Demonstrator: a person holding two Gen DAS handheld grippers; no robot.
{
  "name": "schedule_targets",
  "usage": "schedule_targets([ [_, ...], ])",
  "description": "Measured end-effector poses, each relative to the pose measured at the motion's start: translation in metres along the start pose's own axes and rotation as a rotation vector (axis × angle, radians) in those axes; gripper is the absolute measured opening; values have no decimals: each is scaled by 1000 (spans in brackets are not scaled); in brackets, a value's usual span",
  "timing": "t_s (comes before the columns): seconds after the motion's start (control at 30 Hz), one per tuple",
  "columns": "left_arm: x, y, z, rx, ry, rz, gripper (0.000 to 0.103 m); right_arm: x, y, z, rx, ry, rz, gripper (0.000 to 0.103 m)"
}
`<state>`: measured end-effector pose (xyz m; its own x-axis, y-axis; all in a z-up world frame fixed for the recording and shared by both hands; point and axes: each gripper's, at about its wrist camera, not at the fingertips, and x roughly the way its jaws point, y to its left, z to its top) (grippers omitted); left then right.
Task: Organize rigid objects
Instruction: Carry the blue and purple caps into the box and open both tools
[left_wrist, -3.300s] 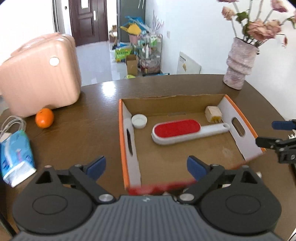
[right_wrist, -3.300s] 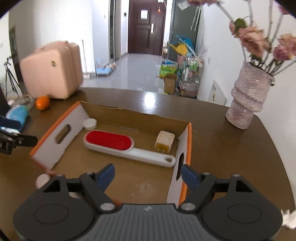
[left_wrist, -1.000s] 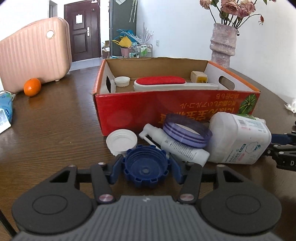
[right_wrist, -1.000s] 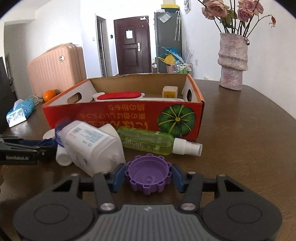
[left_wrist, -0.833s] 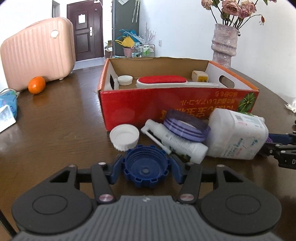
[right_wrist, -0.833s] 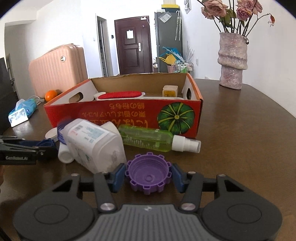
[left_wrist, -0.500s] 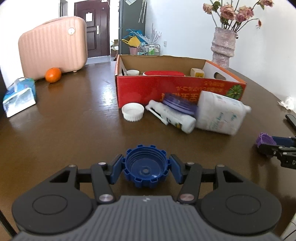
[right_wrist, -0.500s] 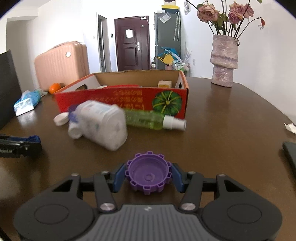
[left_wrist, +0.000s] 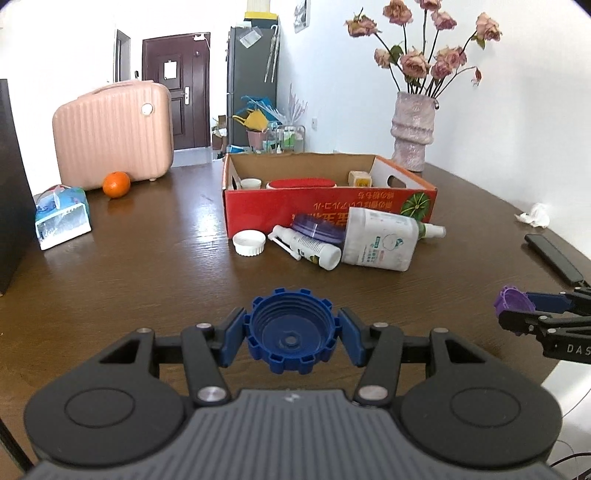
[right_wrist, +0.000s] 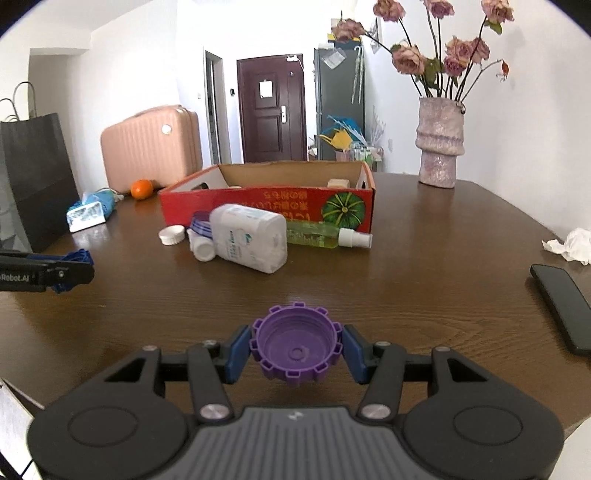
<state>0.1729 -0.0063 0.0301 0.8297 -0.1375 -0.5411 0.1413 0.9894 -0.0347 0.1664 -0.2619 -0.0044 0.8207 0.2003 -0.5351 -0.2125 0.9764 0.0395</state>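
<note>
**Two caps gripped above the bench, clutter left before the box**

A blue cap is clamped between the pads of the left tool, its open, threaded side turned up towards the camera. A purple cap is gripped in the same way by the right tool, hollow side up. Both caps are held clear of the brown bench, well apart from the other things. In the left view the right tool is seen at the far right edge with the purple cap at its tip; in the right view the left tool is seen at the far left edge.

A red cardboard box is set further back on the bench. Inside it a red lint brush, a small white cap and a cream block are seen. Just in front of the box a cluster is laid: a white cap, a white spray bottle on its side, a purple lid leaning behind it, a large white bottle lying flat, and a green spray bottle touching the box front.

To the left, an orange, a tissue pack and a pink suitcase are placed. A vase of roses is stood behind the box. A black phone and a crumpled tissue are left at the right side.
</note>
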Motion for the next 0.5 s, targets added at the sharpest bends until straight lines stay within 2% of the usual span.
schedule_targets([
  [0.23,-2,4,4,-15,-11,2,55,-4,6,3,-4,-20,7,52],
  [0.5,23,9,25,-18,-13,-3,55,15,-2,17,6,-24,-3,52],
])
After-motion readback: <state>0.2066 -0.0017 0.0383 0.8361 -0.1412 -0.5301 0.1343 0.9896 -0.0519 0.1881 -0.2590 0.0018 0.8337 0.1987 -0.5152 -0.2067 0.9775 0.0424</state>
